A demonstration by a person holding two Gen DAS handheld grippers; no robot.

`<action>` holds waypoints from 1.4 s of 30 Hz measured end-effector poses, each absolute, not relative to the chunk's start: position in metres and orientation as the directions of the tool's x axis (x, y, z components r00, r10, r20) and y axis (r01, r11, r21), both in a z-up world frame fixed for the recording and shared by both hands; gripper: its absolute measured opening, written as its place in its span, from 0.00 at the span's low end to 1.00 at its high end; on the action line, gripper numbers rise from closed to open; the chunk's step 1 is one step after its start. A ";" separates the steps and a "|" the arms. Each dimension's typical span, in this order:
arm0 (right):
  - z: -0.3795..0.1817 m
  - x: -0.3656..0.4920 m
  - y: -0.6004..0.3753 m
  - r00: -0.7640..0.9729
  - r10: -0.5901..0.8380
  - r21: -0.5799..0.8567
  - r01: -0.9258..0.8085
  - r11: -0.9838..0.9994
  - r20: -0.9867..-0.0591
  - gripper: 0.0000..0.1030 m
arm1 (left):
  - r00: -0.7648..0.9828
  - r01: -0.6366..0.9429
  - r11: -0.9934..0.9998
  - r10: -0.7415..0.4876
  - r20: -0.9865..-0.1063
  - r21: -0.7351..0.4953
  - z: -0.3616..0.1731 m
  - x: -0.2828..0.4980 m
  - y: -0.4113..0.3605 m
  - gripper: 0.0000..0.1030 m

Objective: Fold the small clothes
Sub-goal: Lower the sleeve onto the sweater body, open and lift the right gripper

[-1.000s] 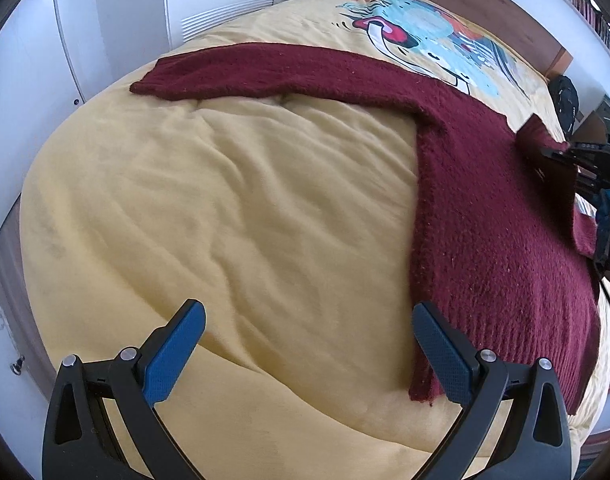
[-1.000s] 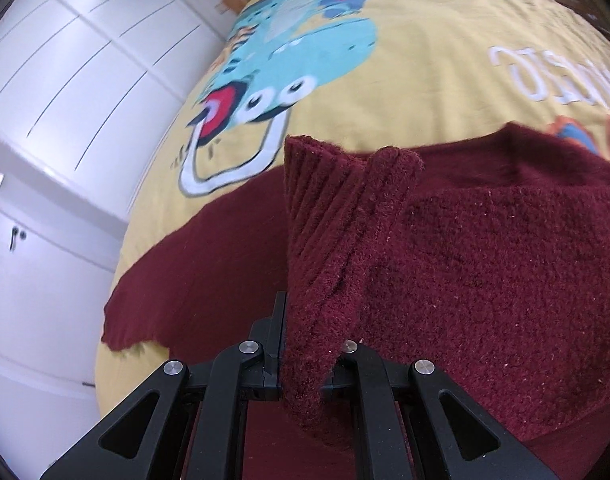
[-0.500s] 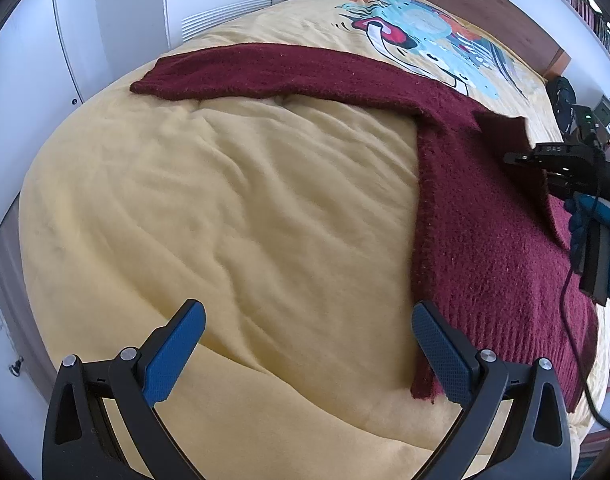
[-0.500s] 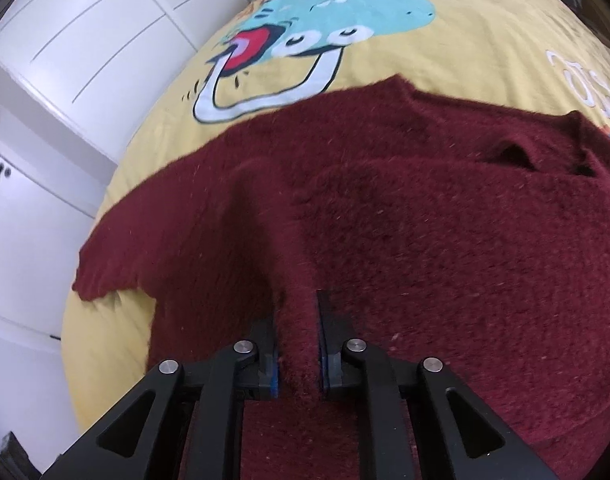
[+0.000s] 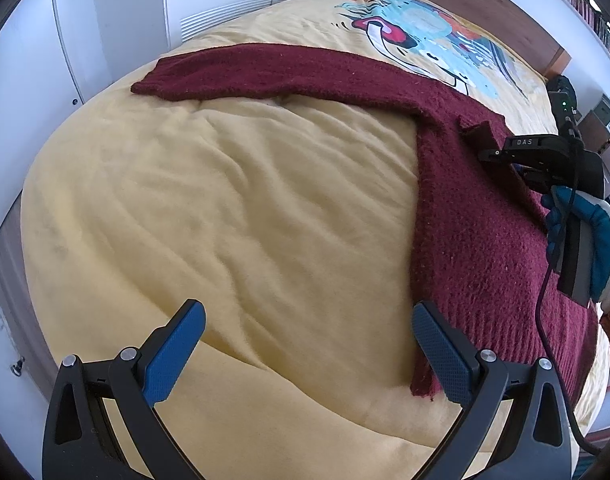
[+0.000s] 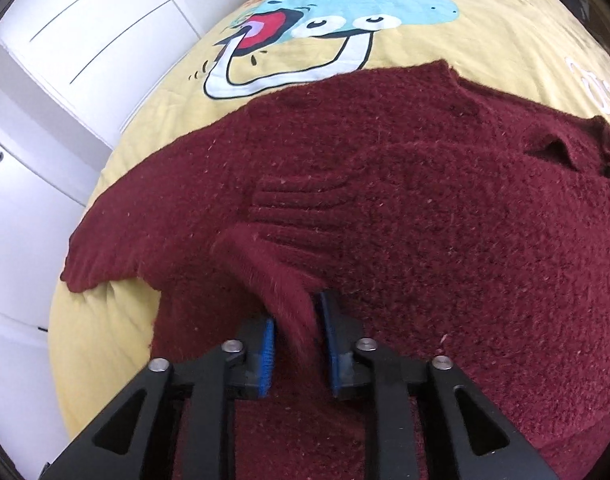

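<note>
We see a maroon knit sweater (image 5: 477, 216) spread on a bed's yellow duvet (image 5: 241, 216) with its cartoon print (image 6: 345, 16), white wardrobe doors (image 6: 85, 28) alongside. Our left hand-held gripper (image 5: 305, 348) hangs wide open over the duvet; our right hand-held gripper (image 6: 297, 320) pinches the sweater's folded-over cuff (image 6: 273, 272).

A: Any readable text?
B: One. "DAS" in pale letters on the black body of the right tool (image 5: 539, 152), seen from the left wrist view.
A: The bedspread (image 6: 425, 40)?
B: White lettering at its right edge in the right wrist view, cut off and upside down, can't read it. The rest is cartoon print.
A: Numbers?
B: None legible.
</note>
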State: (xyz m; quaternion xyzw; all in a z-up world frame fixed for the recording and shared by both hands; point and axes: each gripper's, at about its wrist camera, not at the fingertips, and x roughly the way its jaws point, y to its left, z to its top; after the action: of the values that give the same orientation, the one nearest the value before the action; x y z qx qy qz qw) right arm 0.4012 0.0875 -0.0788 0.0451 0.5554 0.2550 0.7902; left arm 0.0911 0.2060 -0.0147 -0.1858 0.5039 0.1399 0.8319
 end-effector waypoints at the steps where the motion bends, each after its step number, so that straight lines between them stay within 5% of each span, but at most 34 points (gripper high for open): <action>1: -0.079 0.398 0.089 0.256 0.453 0.352 -0.358 0.865 -0.854 0.36 | 0.453 -0.421 0.891 0.046 -0.890 -0.168 -0.014 0.091 0.206 0.99; 6: -0.073 0.379 0.105 0.269 0.436 0.300 -0.427 0.853 -0.859 0.53 | 0.458 -0.419 0.893 0.051 -0.888 -0.165 -0.010 0.091 0.205 0.99; 15: -0.046 0.355 0.084 0.330 0.434 0.234 -0.501 0.833 -0.838 0.53 | 0.465 -0.369 0.917 0.040 -0.884 -0.152 -0.002 0.098 0.189 0.99; 27: -0.061 0.390 -0.017 0.461 0.205 0.063 -0.303 0.951 -0.863 0.53 | 0.464 -0.327 0.936 0.035 -0.885 -0.134 0.000 0.106 0.170 0.99; 42: -0.060 0.356 -0.056 0.528 0.209 0.046 -0.306 0.951 -0.823 0.59 | 0.476 -0.321 0.941 0.066 -0.877 -0.104 0.001 0.113 0.157 0.99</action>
State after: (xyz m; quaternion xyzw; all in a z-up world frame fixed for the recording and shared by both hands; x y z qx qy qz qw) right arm 0.3562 -0.0564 -0.0601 -0.0522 0.4628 0.1476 0.8726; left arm 0.1127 0.1573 0.0011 -0.1281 0.4991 0.1140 0.8494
